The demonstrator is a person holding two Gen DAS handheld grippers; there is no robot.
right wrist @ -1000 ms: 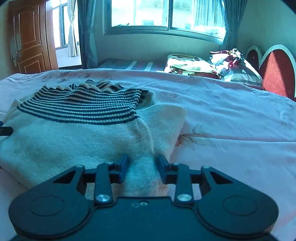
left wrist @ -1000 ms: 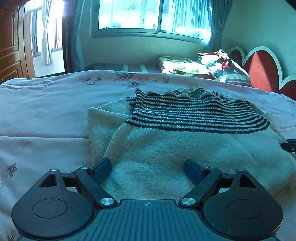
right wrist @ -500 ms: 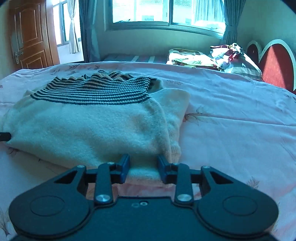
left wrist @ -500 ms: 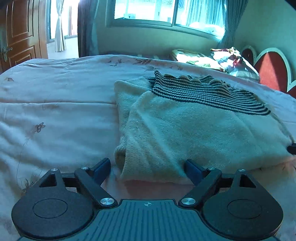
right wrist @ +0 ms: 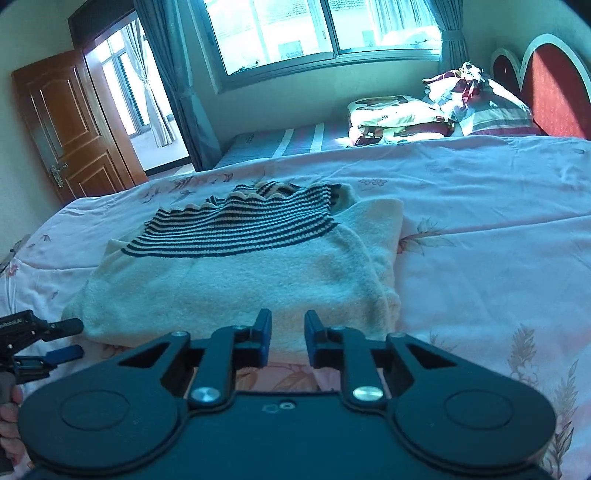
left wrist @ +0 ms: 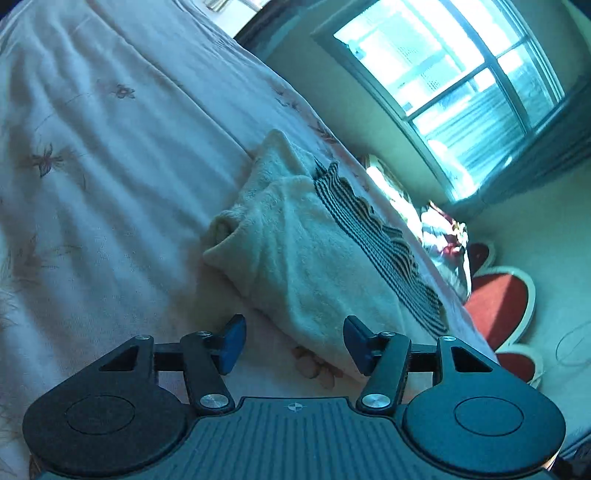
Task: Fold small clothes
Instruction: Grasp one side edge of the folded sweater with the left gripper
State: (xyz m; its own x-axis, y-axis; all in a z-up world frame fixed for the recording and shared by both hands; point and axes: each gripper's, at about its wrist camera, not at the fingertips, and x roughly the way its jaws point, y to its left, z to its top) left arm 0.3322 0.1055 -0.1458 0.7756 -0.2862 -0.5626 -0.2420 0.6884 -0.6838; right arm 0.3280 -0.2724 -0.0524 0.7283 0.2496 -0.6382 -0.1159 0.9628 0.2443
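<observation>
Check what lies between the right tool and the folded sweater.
Only bare floral bedsheet separates the right tool from the sweater; the right wrist view shows it.

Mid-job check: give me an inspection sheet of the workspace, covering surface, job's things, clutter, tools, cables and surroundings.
Surface: pink floral bedspread, wrinkled.
Job's things: cream sweater with striped band, folded, lying flat on the bedspread.
Clutter: pile of bedding at the far end, by the headboard.
Tools: left tool open, tilted, at the sweater's near corner, holding nothing; right tool narrowly open, empty, just short of the near edge.
Cables: thin cord on the floor beside the bed.
Surroundings: window with curtains, open wooden door.
</observation>
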